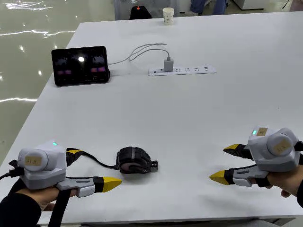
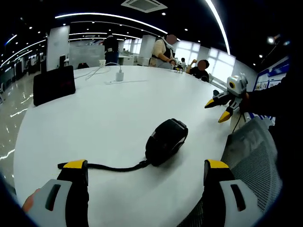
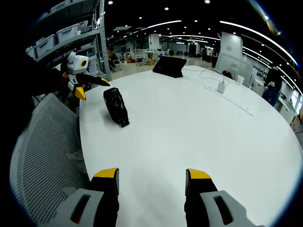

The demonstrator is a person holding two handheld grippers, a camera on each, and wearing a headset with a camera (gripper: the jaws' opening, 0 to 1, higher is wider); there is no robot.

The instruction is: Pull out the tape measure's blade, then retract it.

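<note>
Head view, tape measure: the tape measure (image 1: 135,161) lies on its side on the white surface (image 1: 189,123), near the front edge and left of centre. The blade is fully wound in.
Head view, hook end: a small dark tab (image 1: 155,165) faces right.
Head view, strap: the strap (image 1: 97,163) trails left towards the left gripper (image 1: 97,166).
Head view, left gripper: just left of the case, fingers spread wide, holding nothing.
Head view, right gripper: the right gripper (image 1: 222,162) is well apart at the near right, fingers wide and empty.
Left gripper view, tape measure: the tape measure (image 2: 165,141) sits just ahead, between the fingers' lines, and the strap (image 2: 104,167) crosses in front.
Right gripper view, tape measure: the tape measure (image 3: 116,107) is far left, beside the left gripper (image 3: 93,89).
Handling: probably a hard, compact and fairly dense case, likely to slide on the smooth top.
Grasp: clamp the case across its flat sides and pinch the hook tab with the other gripper.
Caution: the blade is likely thin and springy, so feed it back slowly.
</note>
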